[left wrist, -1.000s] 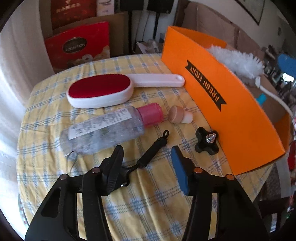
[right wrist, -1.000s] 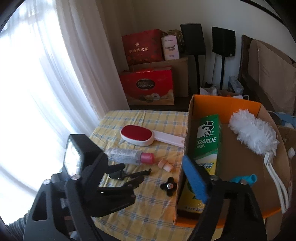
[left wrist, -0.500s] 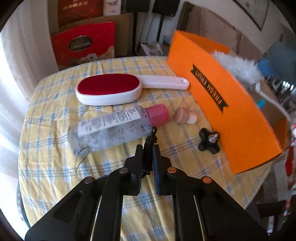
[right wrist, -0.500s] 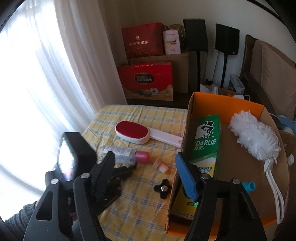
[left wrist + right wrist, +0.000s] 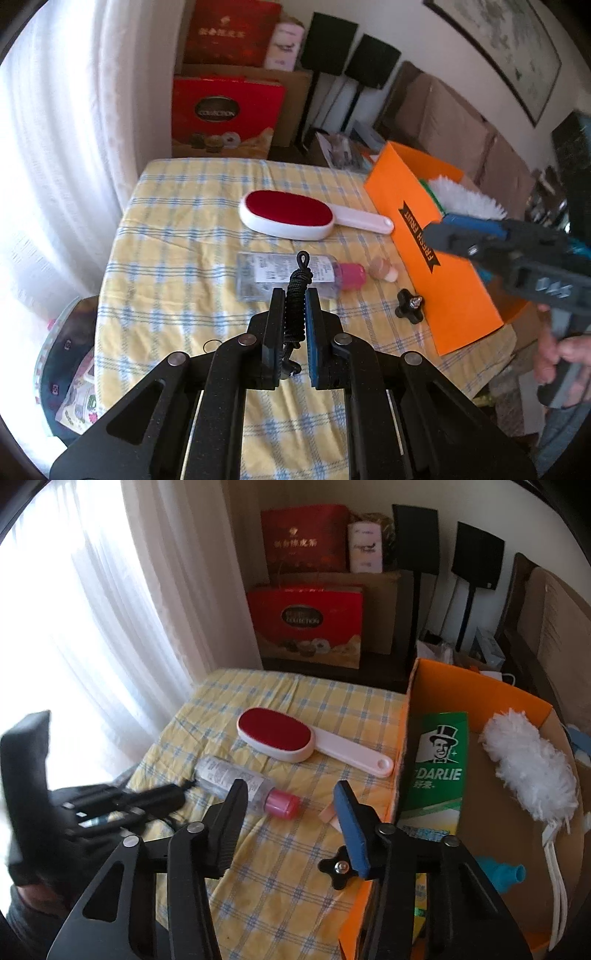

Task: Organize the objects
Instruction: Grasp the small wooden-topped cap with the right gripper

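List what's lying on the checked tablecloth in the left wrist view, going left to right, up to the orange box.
Clear bottle with pink cap → beige stopper → black star knob → orange box. The lint brush lies farther back and spans several of them, so it is left out.

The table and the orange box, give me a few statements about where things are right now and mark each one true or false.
1. The left gripper has its jaws shut on the black cord. True.
2. The lint brush is inside the orange box. False: it lies on the checked tablecloth, beside the box.
3. The toothpaste carton and the white duster are in the box. True.
4. The clear bottle stands upright. False: it lies on its side, pink cap toward the box.
5. The right gripper holds the black knob. False: its jaws are apart with nothing between them; the knob lies on the cloth.
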A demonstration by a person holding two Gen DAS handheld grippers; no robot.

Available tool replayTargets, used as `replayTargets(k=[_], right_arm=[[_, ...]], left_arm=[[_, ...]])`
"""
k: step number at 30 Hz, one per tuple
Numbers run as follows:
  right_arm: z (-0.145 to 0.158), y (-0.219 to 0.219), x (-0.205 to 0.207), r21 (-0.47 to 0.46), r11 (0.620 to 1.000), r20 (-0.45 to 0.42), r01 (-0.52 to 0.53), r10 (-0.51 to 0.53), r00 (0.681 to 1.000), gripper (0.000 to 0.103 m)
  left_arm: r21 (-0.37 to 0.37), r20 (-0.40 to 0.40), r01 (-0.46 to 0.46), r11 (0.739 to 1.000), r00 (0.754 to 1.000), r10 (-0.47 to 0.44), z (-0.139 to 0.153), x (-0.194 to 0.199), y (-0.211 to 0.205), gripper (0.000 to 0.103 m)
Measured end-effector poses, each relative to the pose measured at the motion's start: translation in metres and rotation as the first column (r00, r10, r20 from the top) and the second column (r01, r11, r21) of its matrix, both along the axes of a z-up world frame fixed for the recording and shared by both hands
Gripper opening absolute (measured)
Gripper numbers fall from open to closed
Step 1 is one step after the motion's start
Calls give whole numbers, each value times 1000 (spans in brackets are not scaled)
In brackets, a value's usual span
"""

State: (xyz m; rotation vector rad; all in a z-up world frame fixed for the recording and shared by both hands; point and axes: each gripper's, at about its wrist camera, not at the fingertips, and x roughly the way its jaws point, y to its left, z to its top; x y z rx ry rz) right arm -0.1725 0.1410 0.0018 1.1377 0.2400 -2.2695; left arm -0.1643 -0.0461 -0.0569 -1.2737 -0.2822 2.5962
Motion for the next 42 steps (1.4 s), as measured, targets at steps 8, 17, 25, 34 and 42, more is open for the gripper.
replayTargets(k=[8, 17, 25, 34, 42], right_arm=[[-26, -29, -17, 227, 971, 35, -76, 70, 997, 41], [-61, -51, -33, 486, 848, 131, -214, 171, 976, 31], [-83, -60, -38, 607, 736, 192, -301, 231, 954, 27], [-101, -67, -45, 665, 654, 242, -360, 268, 933, 26], [-114, -69, -47, 672, 633, 272, -383, 270, 924, 25]], left_arm=[[15, 1, -19, 1000, 1000, 19, 1, 7, -10, 10], [20, 3, -11, 1000, 1000, 11, 3, 12, -7, 10], [28, 2, -11, 1000, 1000, 11, 6, 10, -8, 10], [34, 8, -13, 999, 1000, 12, 4, 10, -9, 10], [42, 13, -13, 999, 1000, 12, 3, 8, -9, 10]])
